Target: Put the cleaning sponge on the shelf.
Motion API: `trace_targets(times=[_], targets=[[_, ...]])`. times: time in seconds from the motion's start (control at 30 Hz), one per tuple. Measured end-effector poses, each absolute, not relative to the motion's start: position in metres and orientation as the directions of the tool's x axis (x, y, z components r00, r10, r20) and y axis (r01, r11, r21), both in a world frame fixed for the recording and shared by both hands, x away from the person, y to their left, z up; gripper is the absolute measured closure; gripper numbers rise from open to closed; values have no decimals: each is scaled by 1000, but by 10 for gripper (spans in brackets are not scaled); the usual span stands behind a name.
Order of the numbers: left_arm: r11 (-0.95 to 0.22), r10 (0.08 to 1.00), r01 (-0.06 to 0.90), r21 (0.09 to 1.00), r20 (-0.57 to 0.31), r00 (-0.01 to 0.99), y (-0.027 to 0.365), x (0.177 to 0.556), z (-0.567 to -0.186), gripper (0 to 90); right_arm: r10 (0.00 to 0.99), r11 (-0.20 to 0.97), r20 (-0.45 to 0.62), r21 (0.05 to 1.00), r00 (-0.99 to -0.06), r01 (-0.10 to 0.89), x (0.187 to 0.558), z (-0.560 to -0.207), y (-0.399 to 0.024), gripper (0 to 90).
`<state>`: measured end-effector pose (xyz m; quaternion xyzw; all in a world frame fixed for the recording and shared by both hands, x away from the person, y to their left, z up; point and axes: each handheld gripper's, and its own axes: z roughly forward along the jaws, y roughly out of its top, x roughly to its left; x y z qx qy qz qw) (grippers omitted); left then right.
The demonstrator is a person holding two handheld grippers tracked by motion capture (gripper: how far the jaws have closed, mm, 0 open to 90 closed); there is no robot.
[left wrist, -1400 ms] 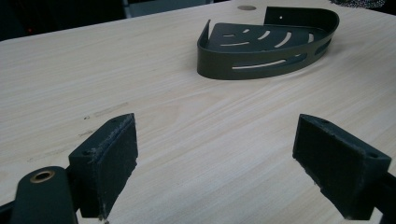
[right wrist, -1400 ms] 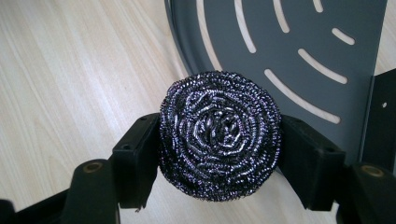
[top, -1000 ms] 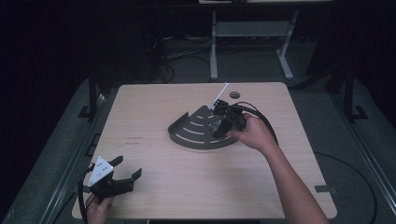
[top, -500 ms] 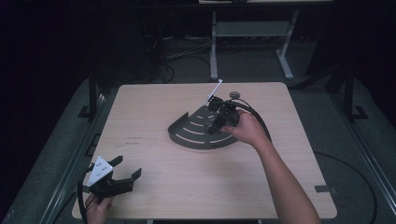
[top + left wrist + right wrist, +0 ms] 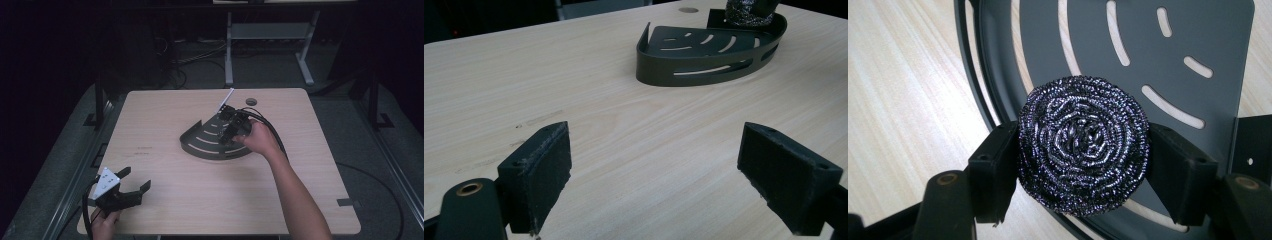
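The work in hand is the placing of a steel-wool scourer (image 5: 1083, 145) into a dark slotted corner rack (image 5: 212, 142); the pick-up is done, the release is not.

The right gripper (image 5: 1083, 150) grips the scourer from both sides, the two black pads pressed into its coiled wire; in the right gripper view the scourer hangs over the rack's floor, near the curved front wall, with the slots visible behind it; whether it touches the floor cannot be told. In the high view the right gripper (image 5: 234, 127) stands over the right half of the rack, toward the far edge of the table (image 5: 165, 200).

The rack rests on the table somewhat beyond its middle, right of centre; a round hole (image 5: 251, 101) in the tabletop lies just past it at the far edge.

The left gripper (image 5: 122, 192) rests at the near left corner of the table, well apart from the rack; its jaws stand wide with nothing between them, as the left gripper view confirms.

Judged remaining: lower the scourer fully onto the rack floor; open the jaws; withdraw the right gripper clear of the rack walls. The task appears more than half complete.
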<state>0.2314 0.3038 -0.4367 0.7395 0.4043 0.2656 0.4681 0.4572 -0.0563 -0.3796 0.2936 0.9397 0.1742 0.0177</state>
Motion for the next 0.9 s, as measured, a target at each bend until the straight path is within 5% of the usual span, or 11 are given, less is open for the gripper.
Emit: trace_targets(times=[0.9], targets=[[-233, 845, 348, 908, 12, 534, 304, 232, -436, 133, 602, 729, 109, 327, -791, 601, 472, -406, -58, 323]])
